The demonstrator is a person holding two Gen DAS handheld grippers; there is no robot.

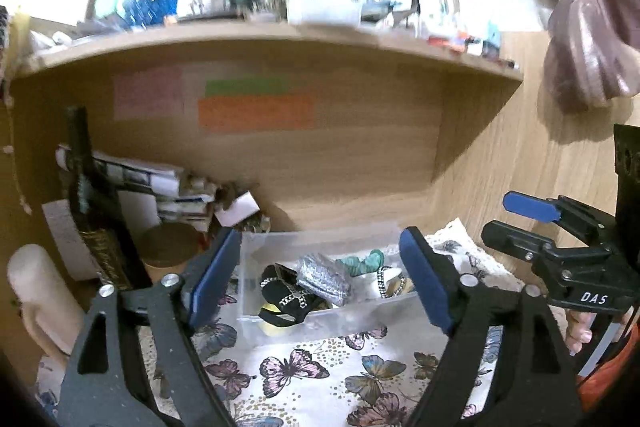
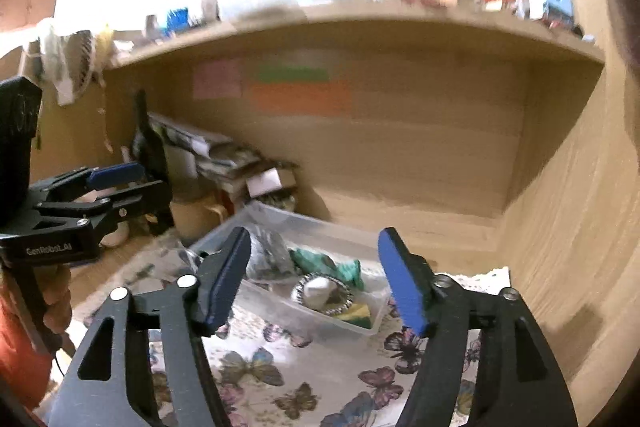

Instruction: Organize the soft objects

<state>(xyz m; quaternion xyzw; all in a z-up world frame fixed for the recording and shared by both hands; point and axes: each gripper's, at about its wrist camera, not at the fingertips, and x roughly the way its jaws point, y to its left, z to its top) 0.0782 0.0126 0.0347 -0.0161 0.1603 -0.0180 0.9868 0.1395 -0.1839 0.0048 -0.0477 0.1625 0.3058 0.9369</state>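
Clear rectangular plastic bin sits on the butterfly-print cloth, holding soft items: black pouch with silver chain, silver glitter fabric, teal scrunchie, yellow-green sponge. Left of bin: tan mug, stacked papers. Left gripper jaws wide, empty. Right gripper likewise, above bin.

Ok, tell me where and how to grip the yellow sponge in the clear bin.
Probably grip the yellow sponge across its two long faces, coming from above with the right gripper, whose jaws stand open and empty. It lies wedged in the near corner of the clear bin, beside a beaded ring, so the walls block any side approach.
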